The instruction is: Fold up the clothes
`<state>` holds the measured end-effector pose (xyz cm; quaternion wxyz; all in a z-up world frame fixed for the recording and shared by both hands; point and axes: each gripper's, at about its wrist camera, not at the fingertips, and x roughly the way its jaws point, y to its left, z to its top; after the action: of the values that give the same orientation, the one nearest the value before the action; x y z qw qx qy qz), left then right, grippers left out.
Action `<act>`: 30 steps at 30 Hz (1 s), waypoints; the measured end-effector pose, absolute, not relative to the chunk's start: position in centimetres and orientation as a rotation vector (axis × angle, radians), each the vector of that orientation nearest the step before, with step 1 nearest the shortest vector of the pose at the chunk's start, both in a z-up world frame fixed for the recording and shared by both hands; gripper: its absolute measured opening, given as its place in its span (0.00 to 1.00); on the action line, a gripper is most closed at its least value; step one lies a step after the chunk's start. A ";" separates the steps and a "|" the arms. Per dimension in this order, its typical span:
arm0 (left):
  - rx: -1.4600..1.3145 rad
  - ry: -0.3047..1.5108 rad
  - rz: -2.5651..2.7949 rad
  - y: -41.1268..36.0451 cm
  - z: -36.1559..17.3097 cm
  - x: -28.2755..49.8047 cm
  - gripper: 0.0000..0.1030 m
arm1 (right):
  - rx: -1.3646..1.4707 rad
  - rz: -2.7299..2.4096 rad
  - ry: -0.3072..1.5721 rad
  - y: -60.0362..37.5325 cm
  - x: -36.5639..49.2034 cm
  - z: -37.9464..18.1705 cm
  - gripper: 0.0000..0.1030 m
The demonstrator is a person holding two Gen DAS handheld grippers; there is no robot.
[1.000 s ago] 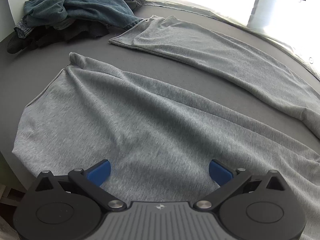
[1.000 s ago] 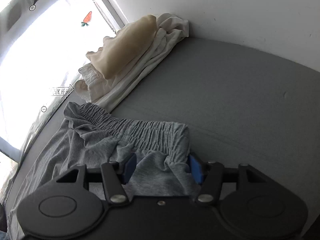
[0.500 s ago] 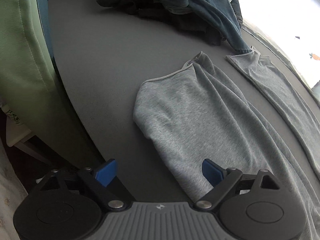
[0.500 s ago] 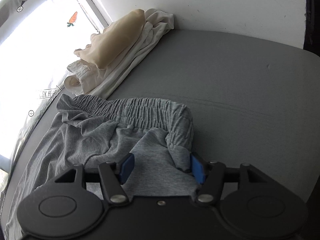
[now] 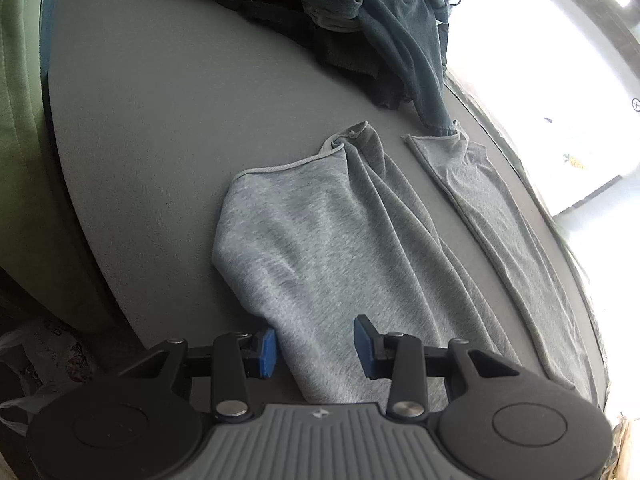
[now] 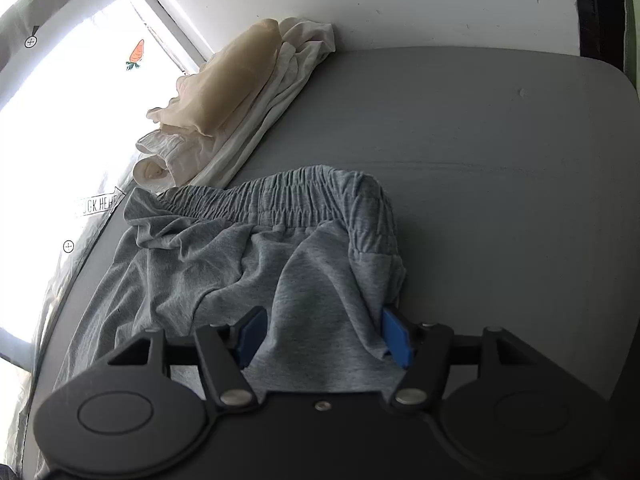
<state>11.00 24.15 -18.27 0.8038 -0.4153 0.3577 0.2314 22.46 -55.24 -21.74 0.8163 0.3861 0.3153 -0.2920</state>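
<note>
Grey sweatpants lie spread on a grey table. In the left wrist view the two legs run away from me, hems at the far end. My left gripper is open, its blue pads straddling the near leg's edge by the table's front. In the right wrist view the elastic waistband lies bunched. My right gripper is open, with waist fabric lying between its blue pads.
A heap of dark blue and black clothes lies at the far end beyond the leg hems. Folded cream and white garments are stacked by the window and wall. A green chair stands left of the table edge.
The left gripper swung left and back toward the table's front edge, and its jaws narrowed around the leg's edge. The right gripper drew back slightly from the waistband and stayed open.
</note>
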 end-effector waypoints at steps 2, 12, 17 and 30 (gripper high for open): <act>-0.998 0.694 0.510 25.2 -18.6 10.6 0.38 | 0.831 -0.625 0.668 -55.3 22.7 -21.8 0.67; -1.104 0.423 0.565 28.5 -16.9 9.8 0.38 | 0.853 -0.626 0.637 -55.2 22.8 -22.1 0.72; -0.843 0.539 0.540 27.7 -15.7 11.6 0.38 | 0.849 -0.616 0.629 -55.1 22.6 -22.1 0.72; -1.005 0.603 0.623 30.5 -18.3 12.1 0.34 | 0.997 -0.640 0.586 -56.7 23.3 -22.1 0.75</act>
<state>12.06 30.45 -18.28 0.7877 -0.4665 0.2797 0.2892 23.32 -56.73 -22.13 0.7896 0.4628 0.2721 -0.2971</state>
